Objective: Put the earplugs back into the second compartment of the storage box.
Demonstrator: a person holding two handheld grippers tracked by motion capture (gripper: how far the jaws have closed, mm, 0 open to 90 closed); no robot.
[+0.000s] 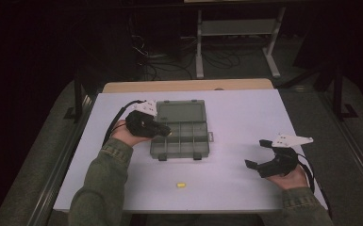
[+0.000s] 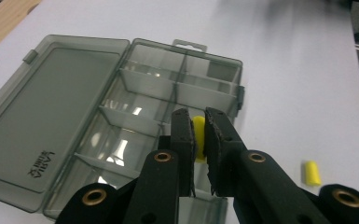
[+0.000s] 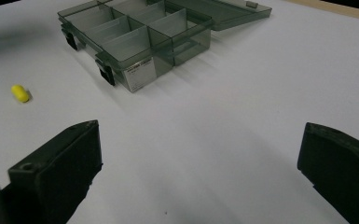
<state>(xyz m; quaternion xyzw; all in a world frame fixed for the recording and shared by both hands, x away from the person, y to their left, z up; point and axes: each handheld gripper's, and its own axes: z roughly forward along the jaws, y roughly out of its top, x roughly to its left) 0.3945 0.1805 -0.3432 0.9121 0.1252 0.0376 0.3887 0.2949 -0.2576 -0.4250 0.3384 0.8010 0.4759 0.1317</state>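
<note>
A smoky clear compartment box (image 1: 181, 129) lies open in the middle of the white table, its lid (image 2: 42, 112) folded flat to the far side. My left gripper (image 1: 164, 132) hovers over the box's left compartments, shut on a small yellow earplug (image 2: 198, 138) pinched between its black pads. A second yellow earplug (image 1: 181, 184) lies loose on the table in front of the box, also in the left gripper view (image 2: 312, 172) and the right gripper view (image 3: 20, 93). My right gripper (image 1: 259, 153) rests at the right of the table, jaws wide open with nothing between them.
The white table (image 1: 245, 117) has bare surface right of the box and along its front edge. A wooden strip (image 1: 188, 85) borders the far edge. Behind it stand a metal frame (image 1: 238, 28) and cables on a dark floor.
</note>
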